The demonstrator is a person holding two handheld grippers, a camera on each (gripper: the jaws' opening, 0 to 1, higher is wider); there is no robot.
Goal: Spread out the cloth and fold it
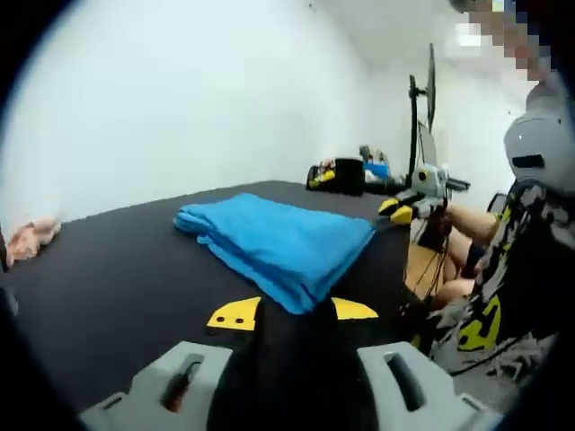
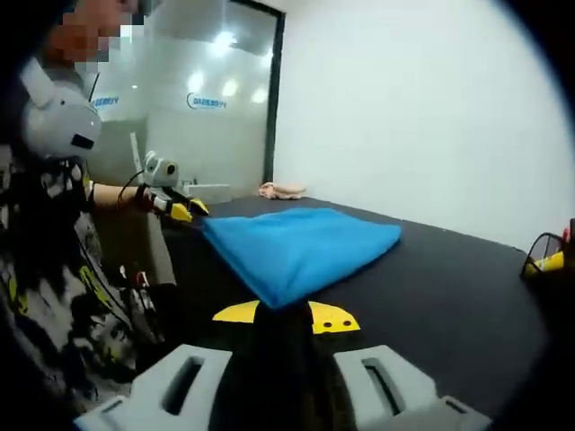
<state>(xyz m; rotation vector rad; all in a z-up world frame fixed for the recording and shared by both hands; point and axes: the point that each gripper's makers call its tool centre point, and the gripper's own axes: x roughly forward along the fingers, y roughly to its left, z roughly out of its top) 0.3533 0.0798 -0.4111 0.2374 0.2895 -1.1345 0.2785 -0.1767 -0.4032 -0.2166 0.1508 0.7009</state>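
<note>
One folded blue cloth (image 1: pixel 278 244) lies on one black table (image 1: pixel 117 278), two grippers face it, the left gripper (image 1: pixel 292 312) and the right gripper (image 2: pixel 286 316), with one pink bundle (image 1: pixel 31 239) at the table's far left edge and one person (image 2: pixel 49 206) standing beside the table.

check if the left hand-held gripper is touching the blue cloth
Touching. In the left gripper view the left hand-held gripper has its yellow tips closed on the near corner of the blue cloth, which lies folded on the black table.

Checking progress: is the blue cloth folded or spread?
Folded: the blue cloth lies in stacked layers on the black table.
</note>
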